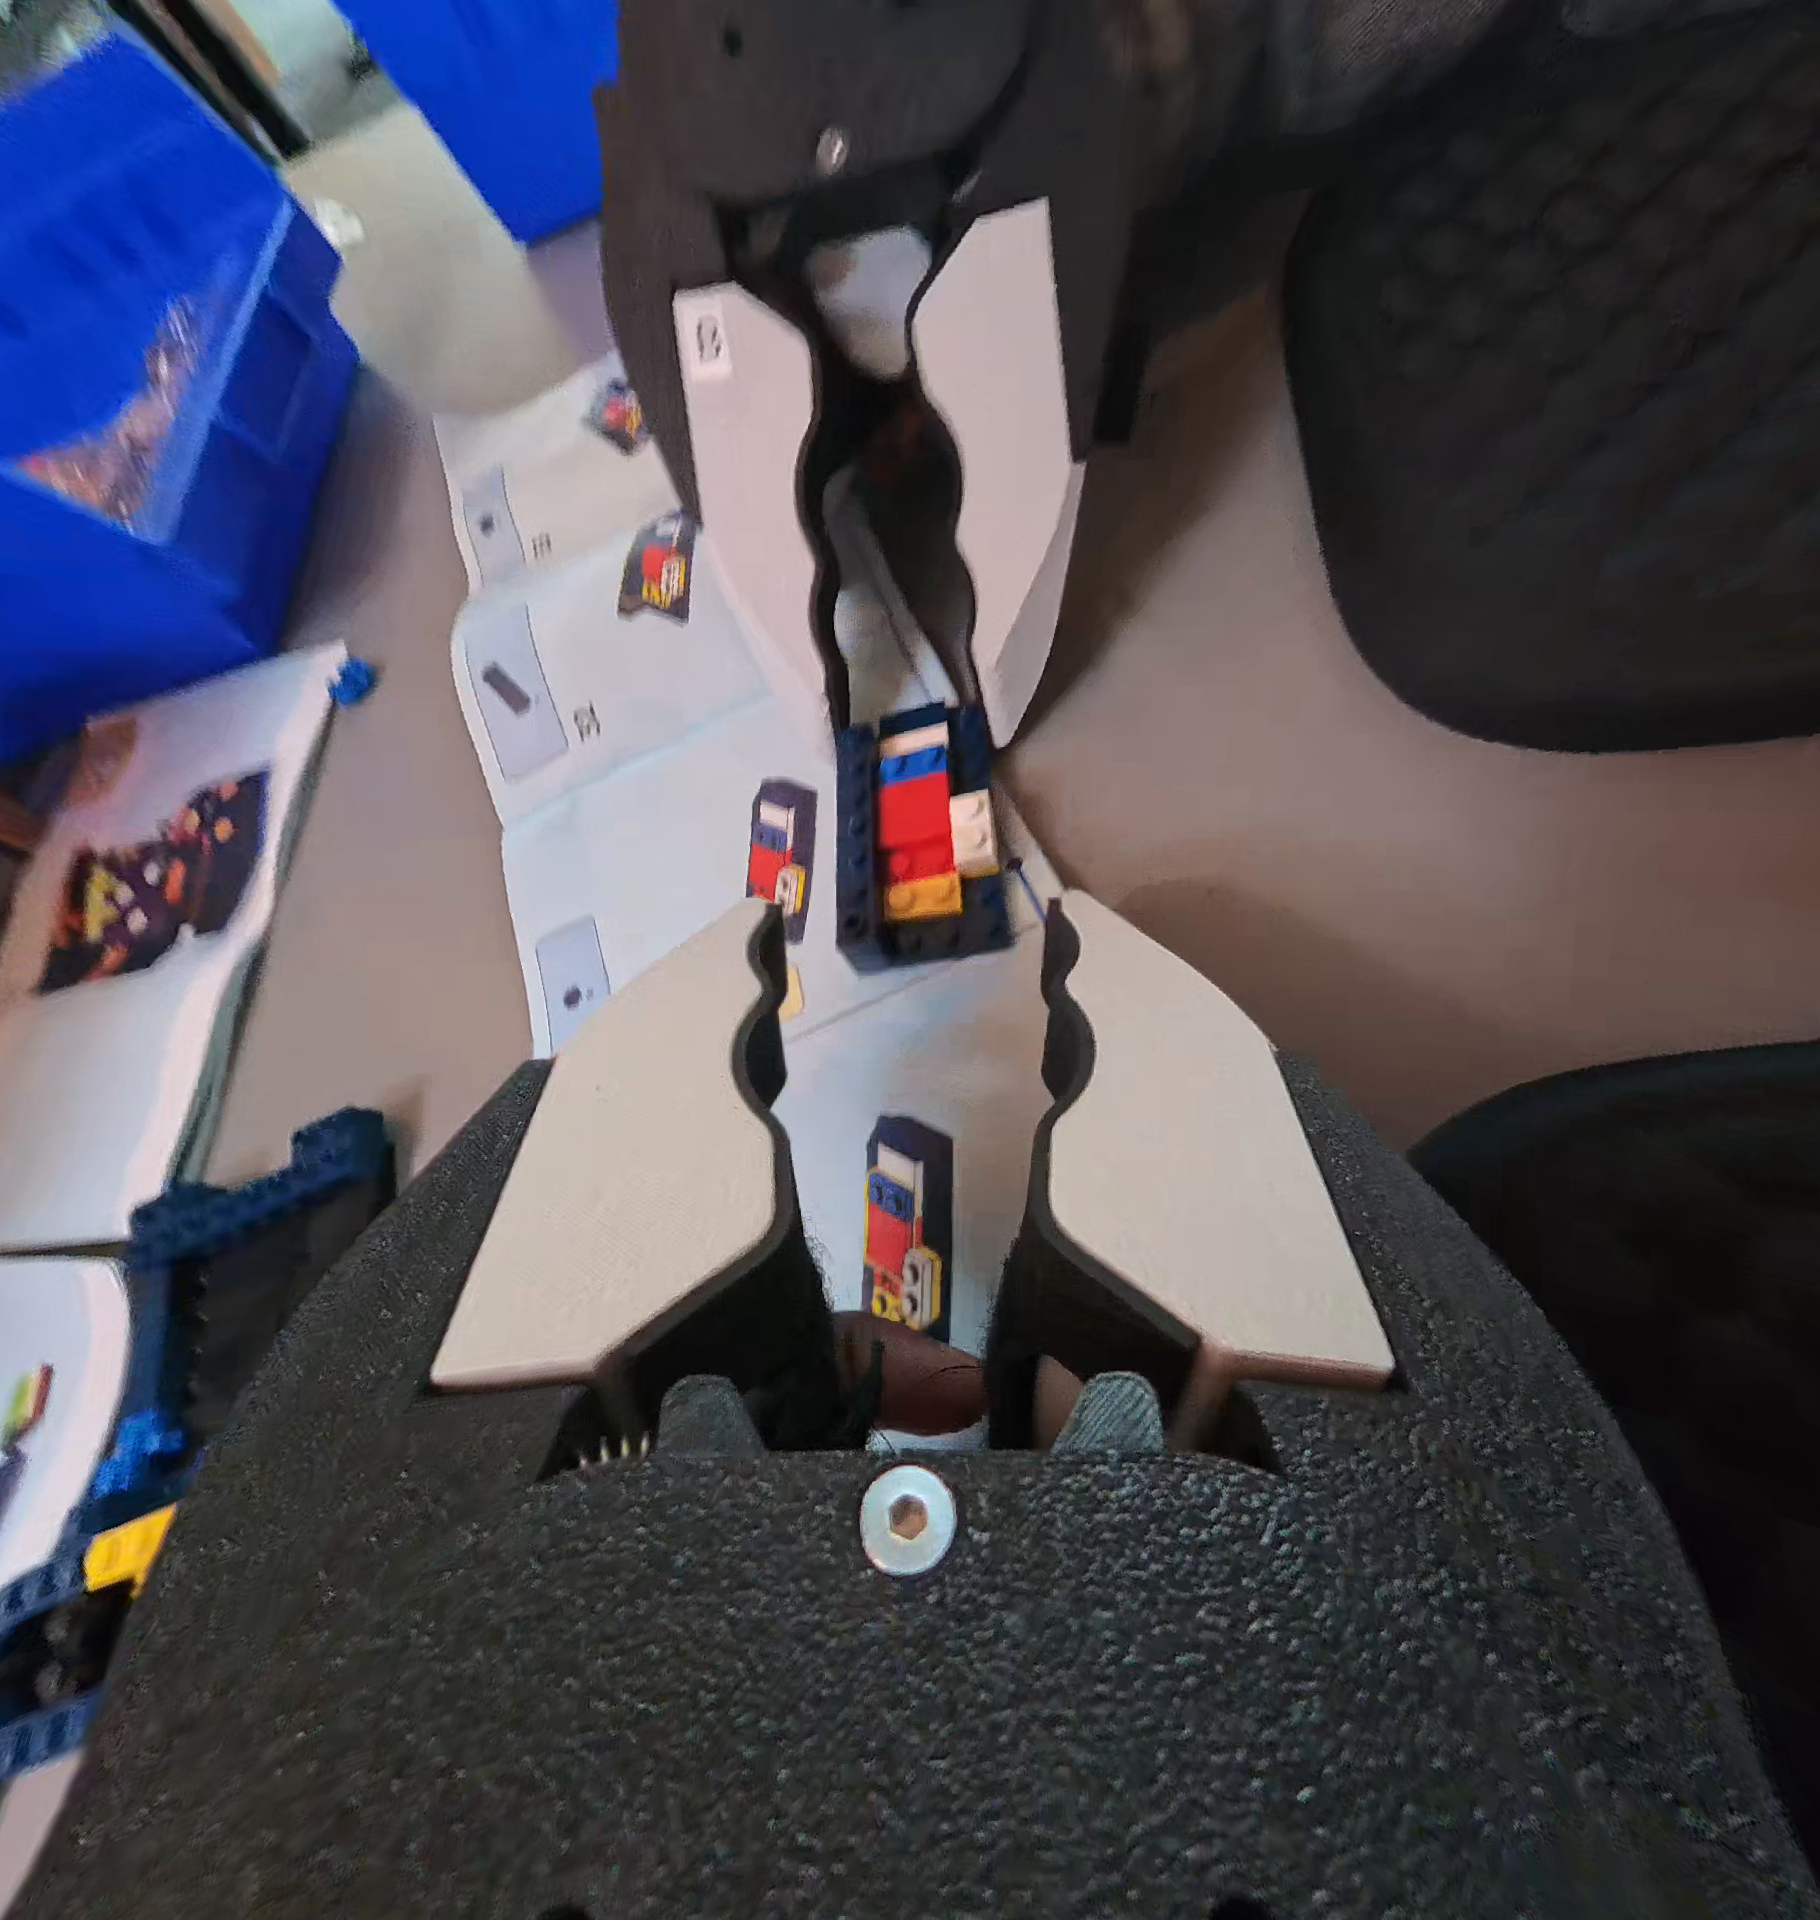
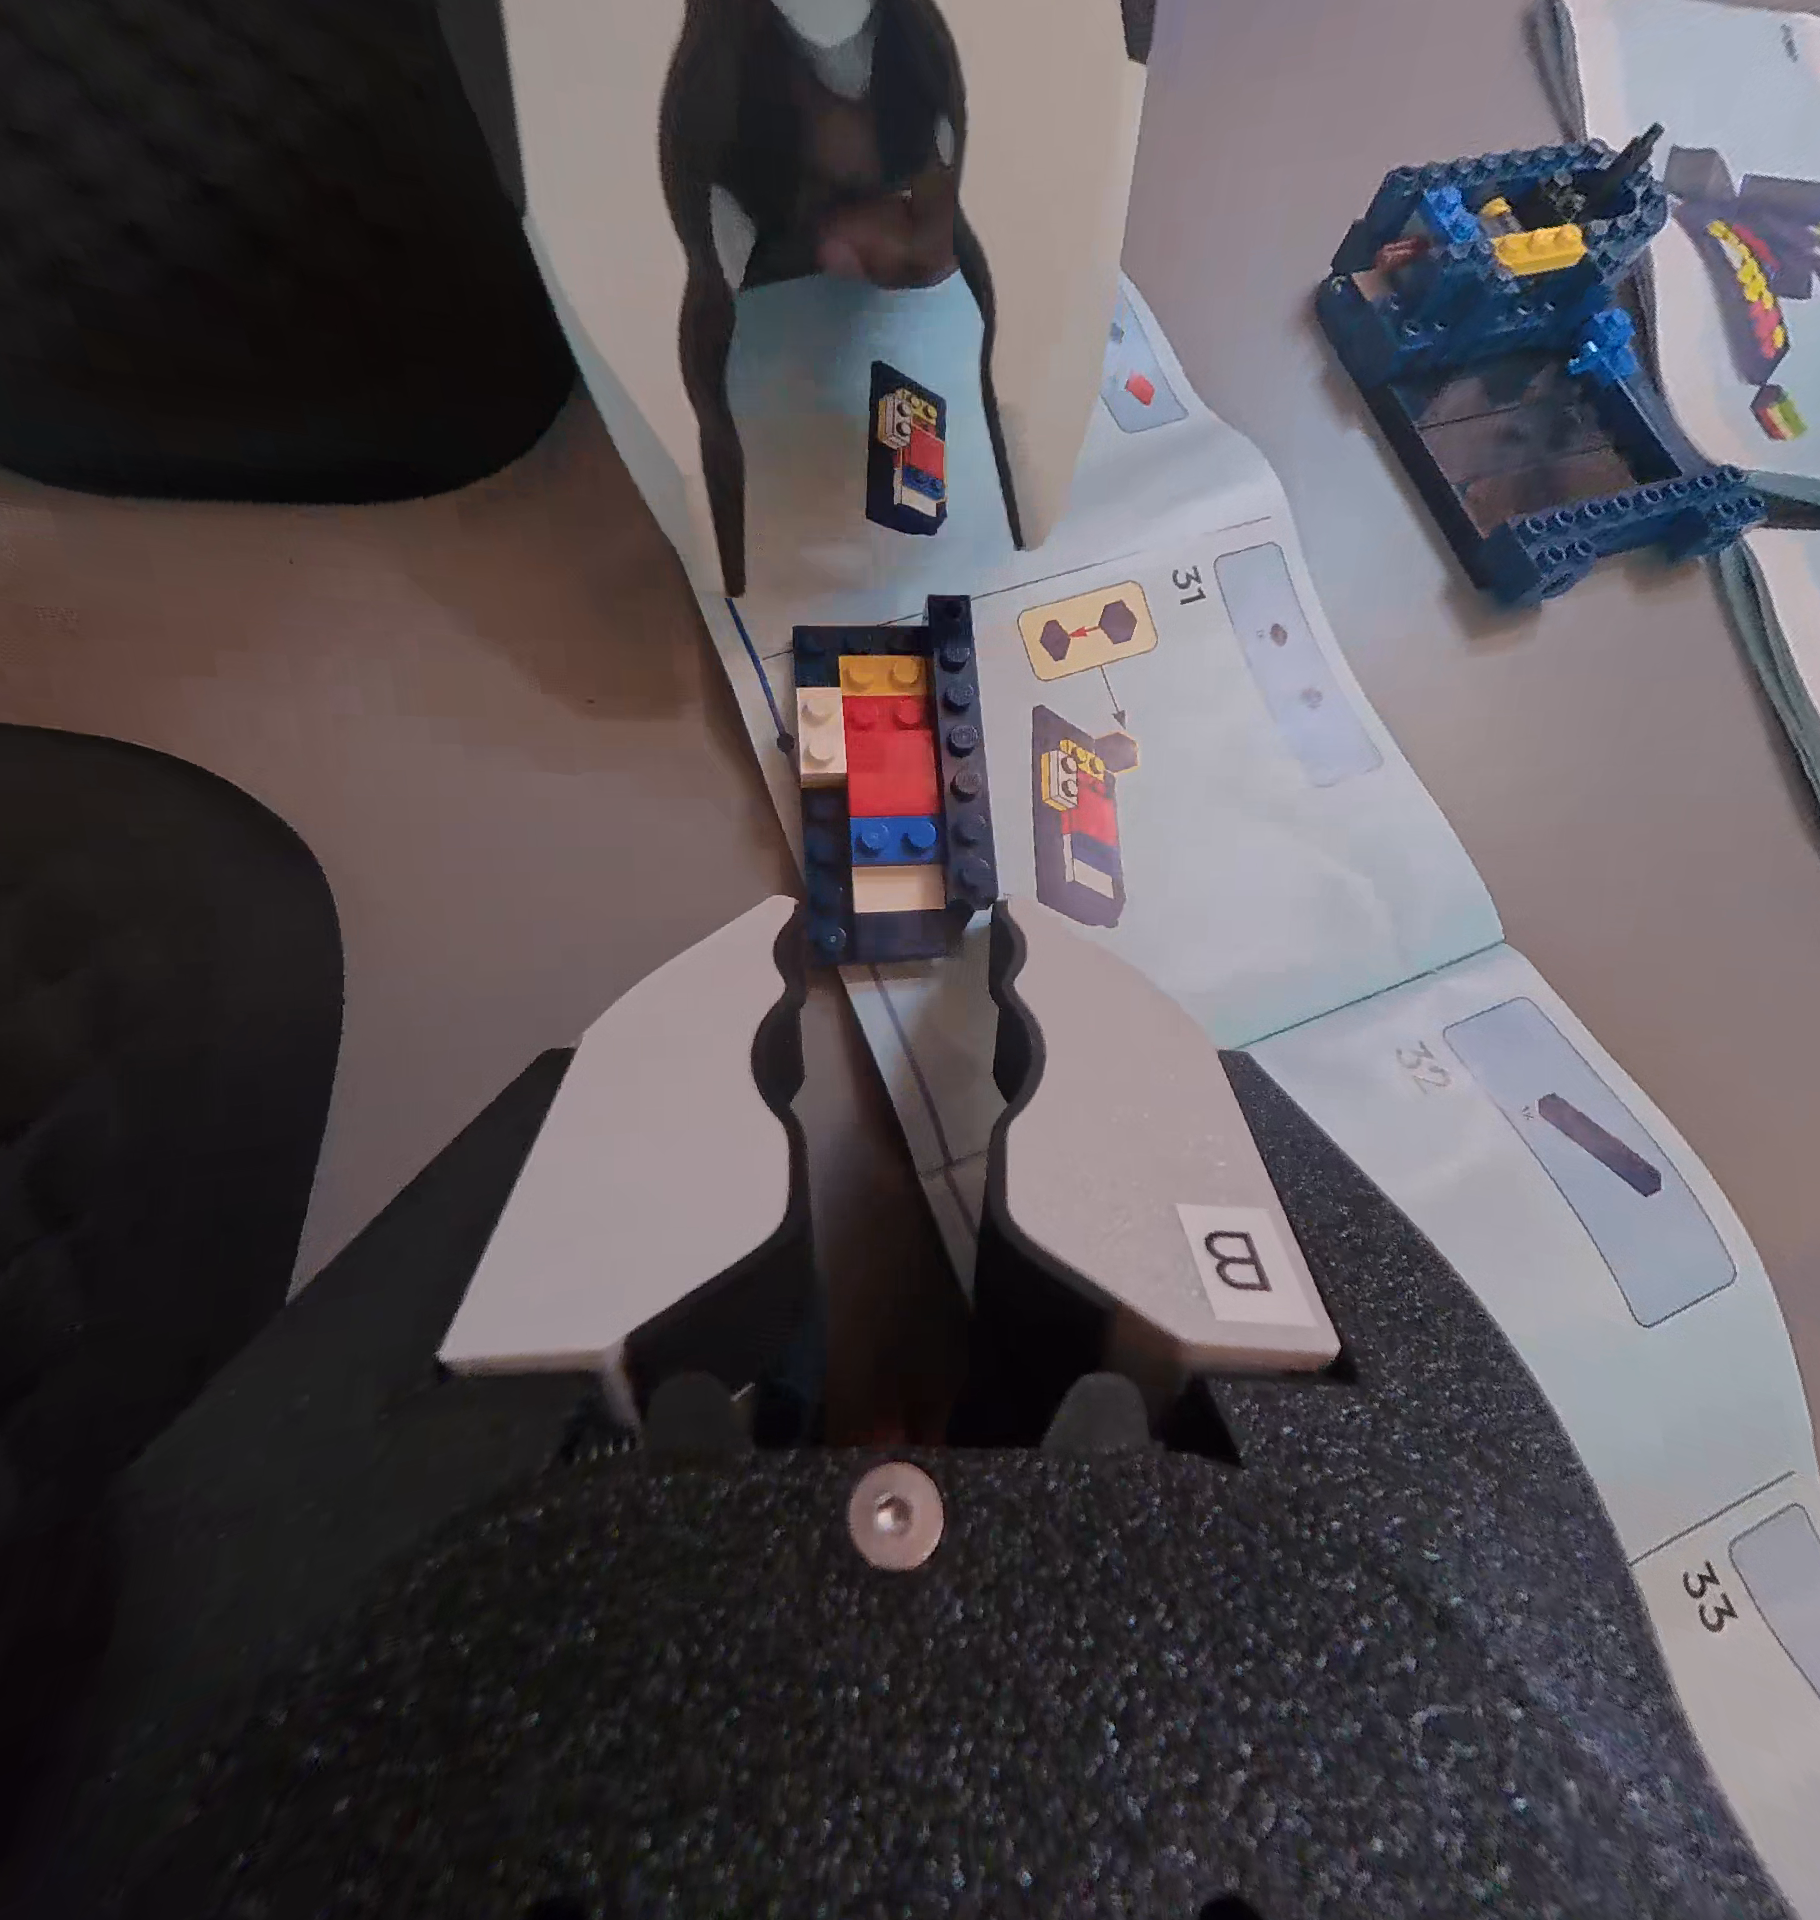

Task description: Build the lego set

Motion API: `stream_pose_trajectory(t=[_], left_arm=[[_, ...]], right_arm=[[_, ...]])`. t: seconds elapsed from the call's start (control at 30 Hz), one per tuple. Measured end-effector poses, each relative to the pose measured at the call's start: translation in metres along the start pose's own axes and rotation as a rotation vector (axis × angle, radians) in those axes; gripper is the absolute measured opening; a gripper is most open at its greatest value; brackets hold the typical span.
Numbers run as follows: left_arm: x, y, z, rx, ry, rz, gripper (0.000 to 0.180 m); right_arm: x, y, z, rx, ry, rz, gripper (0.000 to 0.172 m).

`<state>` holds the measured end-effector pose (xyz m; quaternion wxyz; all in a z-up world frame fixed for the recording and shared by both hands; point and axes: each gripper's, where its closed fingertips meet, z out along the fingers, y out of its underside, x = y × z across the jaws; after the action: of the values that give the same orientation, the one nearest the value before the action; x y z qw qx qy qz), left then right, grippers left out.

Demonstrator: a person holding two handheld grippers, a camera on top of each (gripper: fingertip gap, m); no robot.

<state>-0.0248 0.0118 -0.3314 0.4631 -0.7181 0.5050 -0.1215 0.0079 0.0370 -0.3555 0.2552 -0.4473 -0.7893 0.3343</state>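
A beige table (image 2: 470,675) carries an open instruction booklet (image 2: 1249,831), with black chairs (image 2: 106,1039) at its edge. Nearest in the right wrist view, the right gripper (image 2: 890,914) stands with jaws apart, its fingertips flanking the near end of a small brick assembly (image 2: 885,779); whether the pads press on it cannot be told. The assembly, a dark blue plate carrying red, yellow, white and blue bricks, lies on the booklet, partly built. Beyond it, the left gripper (image 1: 911,909) stands wide apart, holding nothing. Far right sits a larger blue brick model (image 2: 1508,364). Blue bins (image 1: 106,416) stand behind.
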Motion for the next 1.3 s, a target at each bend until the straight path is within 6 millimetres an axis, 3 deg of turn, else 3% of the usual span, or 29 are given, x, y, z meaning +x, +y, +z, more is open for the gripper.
stream_pose_trajectory(t=[0.13, 0.3, 0.4, 0.5, 0.53, 0.63, 0.77, 1.13, 1.3], left_arm=[[0.012, -0.010, 0.008, 0.050, 0.046, -0.011, 0.057], [0.019, -0.001, 0.018, -0.027, 0.057, 0.039, 0.064], [0.021, 0.004, 0.019, -0.072, 0.083, -0.027, 0.059], [0.021, 0.005, 0.019, -0.078, 0.086, -0.042, 0.058], [0.021, 0.005, 0.019, -0.077, 0.086, -0.041, 0.058], [0.021, 0.005, 0.019, -0.076, 0.087, -0.038, 0.057], [0.021, 0.005, 0.019, -0.077, 0.087, -0.039, 0.057], [0.020, 0.005, 0.020, -0.081, 0.072, -0.043, 0.054], [0.020, 0.005, 0.020, -0.080, 0.071, -0.042, 0.053]], right_arm=[[0.000, -0.002, 0.002, 0.004, 0.014, -0.020, 0.033], [0.001, -0.006, 0.005, 0.006, 0.022, -0.030, 0.033], [0.002, -0.011, 0.002, 0.044, 0.018, -0.001, 0.034], [0.009, -0.035, -0.012, 0.235, 0.016, 0.103, 0.000], [0.011, -0.038, -0.015, 0.269, 0.013, 0.140, 0.000], [0.019, -0.029, -0.009, 0.204, 0.048, 0.192, 0.000], [0.014, -0.019, 0.001, 0.102, 0.033, 0.182, 0.000], [0.011, -0.016, 0.002, 0.061, 0.026, 0.208, 0.001], [0.010, -0.017, 0.001, 0.086, 0.064, 0.126, 0.000]])
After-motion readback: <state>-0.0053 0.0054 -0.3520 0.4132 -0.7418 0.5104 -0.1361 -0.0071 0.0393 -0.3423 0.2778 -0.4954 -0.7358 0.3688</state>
